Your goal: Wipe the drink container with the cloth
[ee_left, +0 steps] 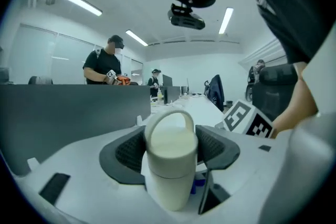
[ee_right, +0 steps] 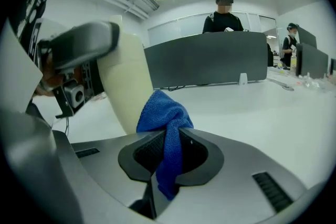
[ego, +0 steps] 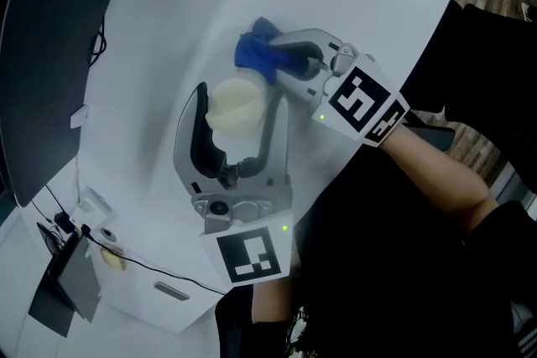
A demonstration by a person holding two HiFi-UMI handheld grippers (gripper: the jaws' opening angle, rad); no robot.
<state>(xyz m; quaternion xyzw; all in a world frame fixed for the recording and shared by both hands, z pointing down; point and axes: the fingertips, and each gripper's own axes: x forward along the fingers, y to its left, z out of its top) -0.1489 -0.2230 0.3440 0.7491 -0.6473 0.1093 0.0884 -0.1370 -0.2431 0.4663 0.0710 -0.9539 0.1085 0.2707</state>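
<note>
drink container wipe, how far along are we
Done: the left gripper grips the cream drink container, and the right gripper is shut on the blue cloth. In hand: the cloth is up beside the container's side; contact is unclear. Left: seemingly the wiping itself.

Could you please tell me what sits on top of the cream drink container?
A matching lid with an arched loop handle closes the drink container. The lid covers the inside, so any contents cannot be seen.
</note>
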